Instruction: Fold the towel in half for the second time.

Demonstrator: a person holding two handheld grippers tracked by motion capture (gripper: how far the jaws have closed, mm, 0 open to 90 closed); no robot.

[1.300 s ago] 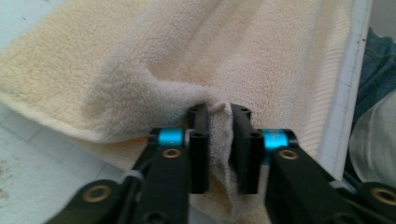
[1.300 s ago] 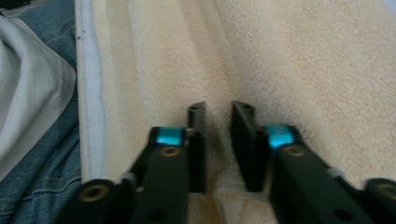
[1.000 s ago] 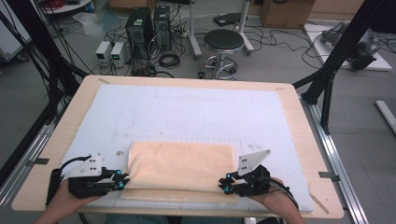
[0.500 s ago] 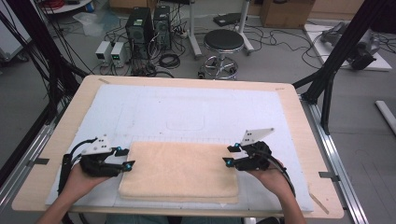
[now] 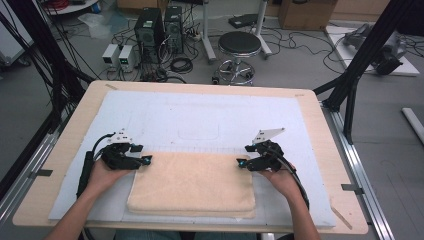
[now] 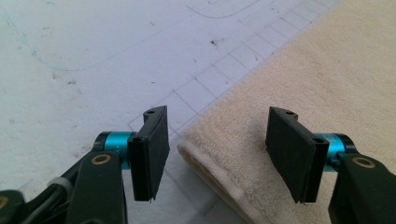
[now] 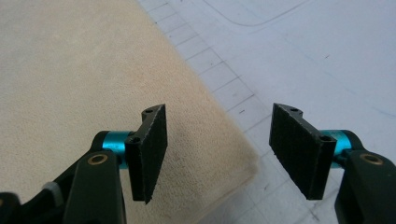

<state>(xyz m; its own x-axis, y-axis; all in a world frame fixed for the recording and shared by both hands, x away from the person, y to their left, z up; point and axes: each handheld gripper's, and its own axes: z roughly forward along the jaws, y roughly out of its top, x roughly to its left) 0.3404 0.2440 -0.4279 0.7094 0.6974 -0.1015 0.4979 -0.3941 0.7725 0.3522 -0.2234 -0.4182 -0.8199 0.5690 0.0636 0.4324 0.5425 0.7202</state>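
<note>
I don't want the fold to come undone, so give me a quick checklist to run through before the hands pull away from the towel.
1. Left tongs released: ok. The jaws have just been opening; the towel corner lies between them, pads clear of it.
2. Right tongs released: ok. The jaws have just been opening and stand apart above the towel's corner.
3. Towel lies flat on the white mat: ok, no raised folds in the high view.
4. Folded edges lined up: cannot tell; a lower layer seems to peek out along the near edge.
5. Towel fully on the mat: ok.
</note>
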